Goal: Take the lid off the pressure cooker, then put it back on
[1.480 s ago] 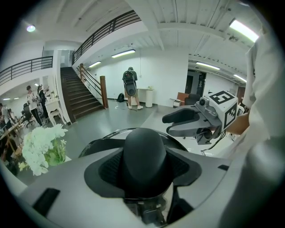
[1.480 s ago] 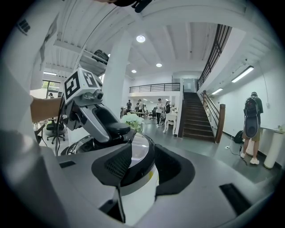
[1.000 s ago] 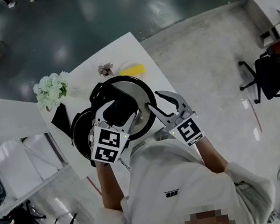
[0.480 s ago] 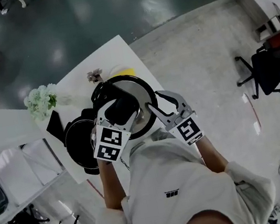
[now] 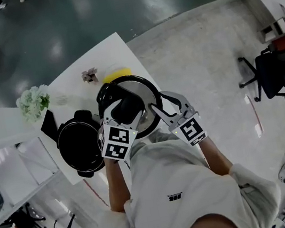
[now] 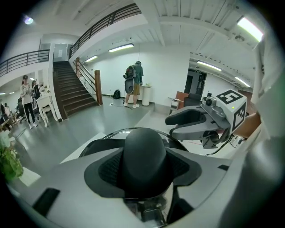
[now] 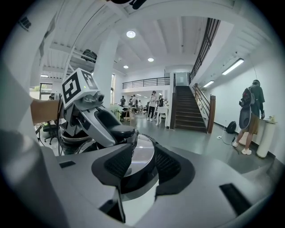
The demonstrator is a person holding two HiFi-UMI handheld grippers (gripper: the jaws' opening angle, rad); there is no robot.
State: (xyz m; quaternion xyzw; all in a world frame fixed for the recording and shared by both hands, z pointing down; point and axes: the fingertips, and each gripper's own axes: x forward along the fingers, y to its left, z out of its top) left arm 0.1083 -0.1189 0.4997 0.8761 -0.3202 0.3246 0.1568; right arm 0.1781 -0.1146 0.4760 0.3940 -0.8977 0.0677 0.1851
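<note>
Flowers [image 5: 32,102] left of pot [image 5: 60,147], on white counter [image 5: 105,52]. Pot open, interior black, nothing readable inside. Yellow item [image 5: 117,76] beyond pot, to the right. Lid [image 5: 140,92] just right of pot, top face up; black handle bar runs from knob [image 6: 144,156] to left rim. Left tongs [image 6: 144,178] clamped on knob. Right tongs [image 7: 138,162] clamped across lid's right rim. Tongs hide lid's near edge; contact with counter unclear.

Your lid [image 5: 139,90] is shiny silver with a black rim, knob [image 6: 144,153] black. Pot [image 5: 80,144] black, table [image 5: 94,54] white. Your left gripper [image 5: 125,109] and right gripper [image 5: 159,102] are grey, pads [image 6: 109,167] black, marker cubes [image 5: 119,141] black-and-white squares. Flowers [image 5: 32,101] white with green leaves. Your shirt [image 5: 183,196] white.
</note>
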